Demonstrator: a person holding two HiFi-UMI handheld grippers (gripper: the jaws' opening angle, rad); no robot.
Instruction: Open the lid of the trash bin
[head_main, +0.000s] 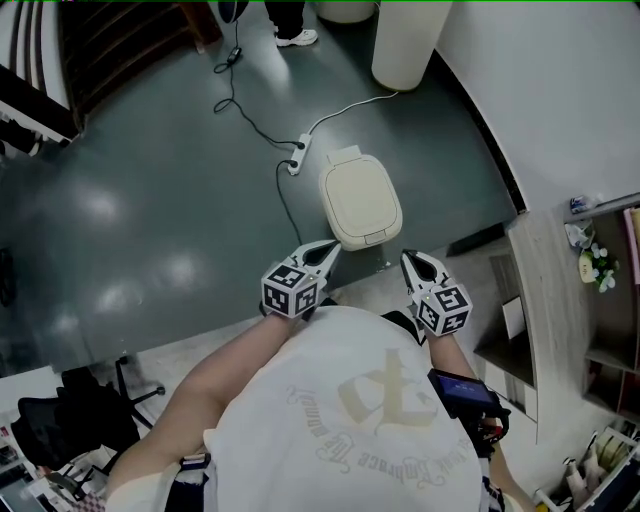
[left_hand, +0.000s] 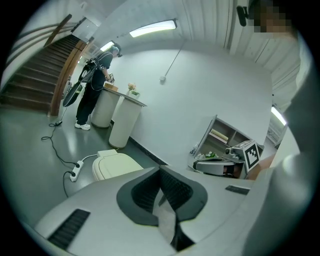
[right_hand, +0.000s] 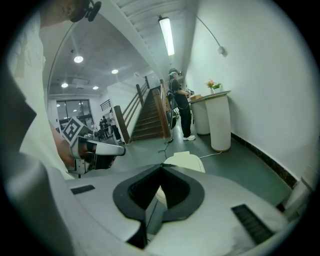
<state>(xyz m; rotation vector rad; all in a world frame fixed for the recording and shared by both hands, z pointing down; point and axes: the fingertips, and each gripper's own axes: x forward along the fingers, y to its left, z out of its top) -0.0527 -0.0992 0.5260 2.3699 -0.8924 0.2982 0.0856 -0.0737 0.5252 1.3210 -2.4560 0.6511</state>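
A cream trash bin (head_main: 360, 200) stands on the dark floor with its lid down. My left gripper (head_main: 328, 248) hovers just off the bin's near left corner, and my right gripper (head_main: 408, 260) hangs off its near right corner; neither touches it. In both gripper views the jaws meet at their tips with nothing between them. The left gripper (left_hand: 160, 169) has the bin (left_hand: 115, 165) ahead to its left. The right gripper (right_hand: 161, 167) has the bin (right_hand: 186, 161) straight ahead, just past its tips.
A white power strip (head_main: 297, 155) with cables lies on the floor behind the bin. A white column (head_main: 405, 40) stands by the wall, and a person (left_hand: 95, 90) stands farther off. Wooden shelves (head_main: 600, 300) are at the right, an office chair (head_main: 70, 410) at the lower left.
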